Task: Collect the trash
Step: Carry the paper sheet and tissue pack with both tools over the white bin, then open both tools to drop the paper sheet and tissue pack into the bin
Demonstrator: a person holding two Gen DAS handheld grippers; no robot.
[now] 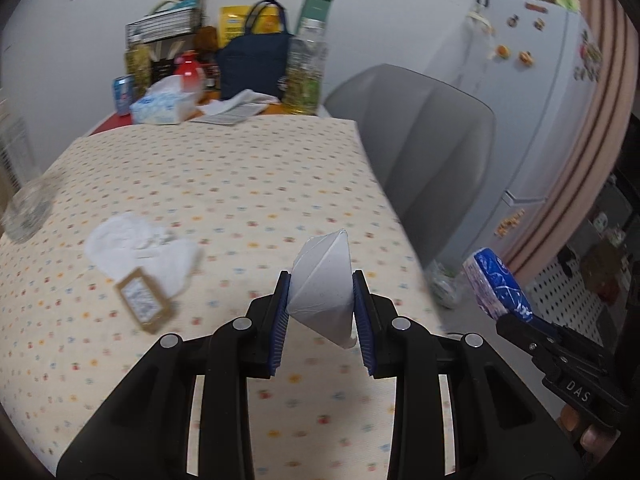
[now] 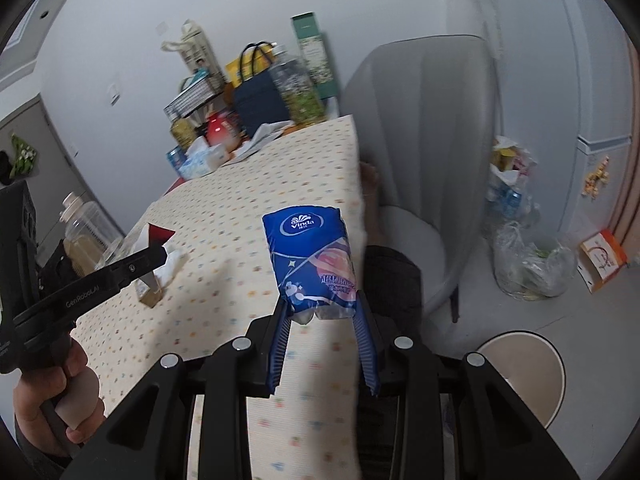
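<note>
My left gripper (image 1: 321,292) is shut on a white folded carton (image 1: 322,280) and holds it above the dotted tablecloth (image 1: 240,184). My right gripper (image 2: 322,308) is shut on a blue Vinda tissue pack (image 2: 312,256), held over the table's right edge; the pack also shows in the left wrist view (image 1: 496,284). A crumpled white tissue (image 1: 140,244) and a small brown-framed box (image 1: 144,300) lie on the table to the left. The left gripper's finger (image 2: 132,266) appears at the left of the right wrist view.
A grey chair (image 2: 424,140) stands right of the table. A clear plastic bag of trash (image 2: 528,264) sits on the floor beside it, a round bin (image 2: 524,376) nearer. Bottles, a tissue box (image 1: 164,106) and a navy bag (image 1: 256,64) crowd the table's far end. A glass jar (image 1: 28,208) stands left.
</note>
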